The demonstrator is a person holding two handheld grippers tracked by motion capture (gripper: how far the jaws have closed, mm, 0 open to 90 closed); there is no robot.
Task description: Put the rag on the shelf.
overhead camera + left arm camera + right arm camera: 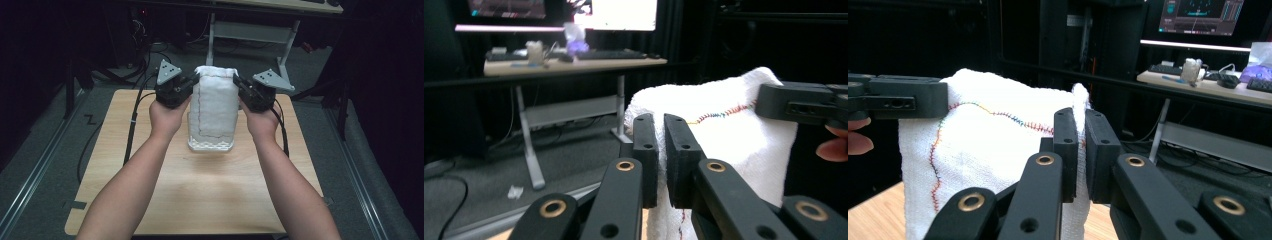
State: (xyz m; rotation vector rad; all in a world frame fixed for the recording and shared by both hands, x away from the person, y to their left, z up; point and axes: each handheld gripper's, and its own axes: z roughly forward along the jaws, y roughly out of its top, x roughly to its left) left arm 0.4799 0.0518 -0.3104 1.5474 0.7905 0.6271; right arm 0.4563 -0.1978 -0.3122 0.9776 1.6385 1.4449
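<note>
Above the wooden table point(150, 200), both tools — left point(660, 142), right point(1082, 137) — pinch the white towel's point(215, 107) top corners, jaws clamped.

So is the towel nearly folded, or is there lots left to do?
Done: both top corners are pinched, one by the left gripper, one by the right gripper, and the towel hangs doubled over with its bottom bunched on the table. In hand: holding it up. Left, probably: laying it down flat and folding again.
</note>
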